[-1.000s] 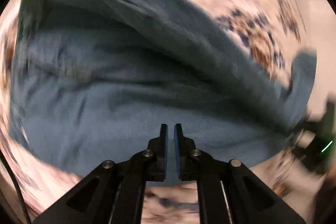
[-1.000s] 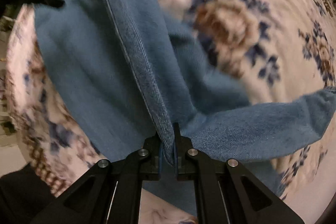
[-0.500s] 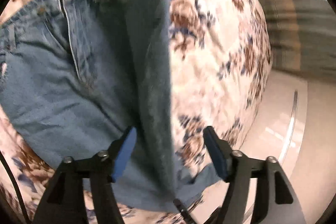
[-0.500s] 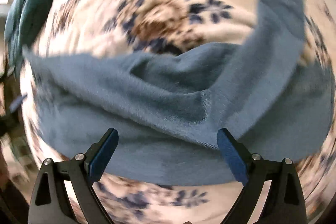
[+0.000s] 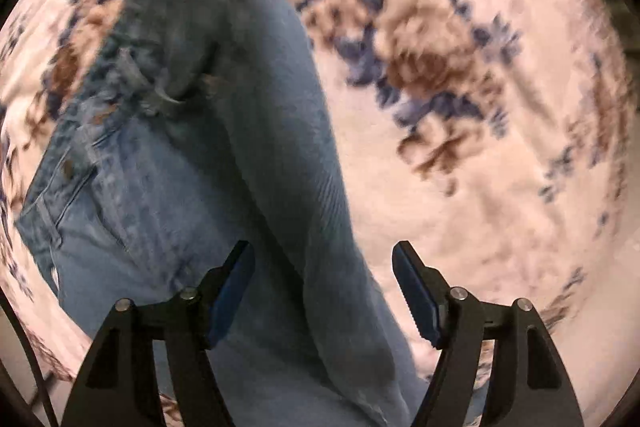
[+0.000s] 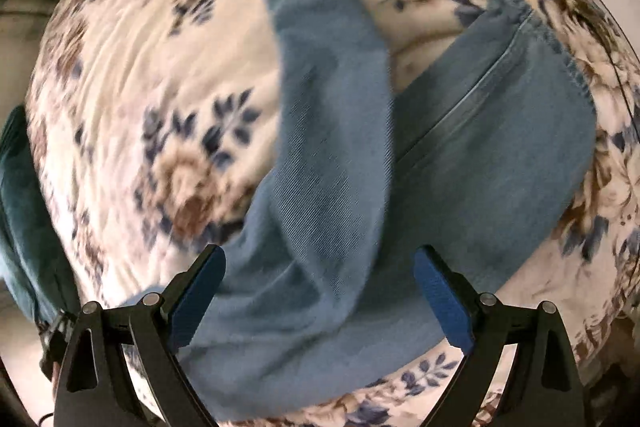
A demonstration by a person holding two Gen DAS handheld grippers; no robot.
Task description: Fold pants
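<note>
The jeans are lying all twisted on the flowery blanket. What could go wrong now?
The jeans lie crooked, one leg crossing the other, so a fold now could trap a lump. Both the left gripper and the right gripper stand open, holding nothing. Closing carelessly might pinch the flowery blanket too.

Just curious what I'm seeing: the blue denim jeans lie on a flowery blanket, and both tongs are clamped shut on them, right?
Not quite. The blue denim jeans do lie on the flowery blanket, but both wrist views show the left tongs and right tongs open, gripping nothing.

blue denim pants [image 5: 256, 187]; cream floral bedspread [image 5: 500, 187]
</note>
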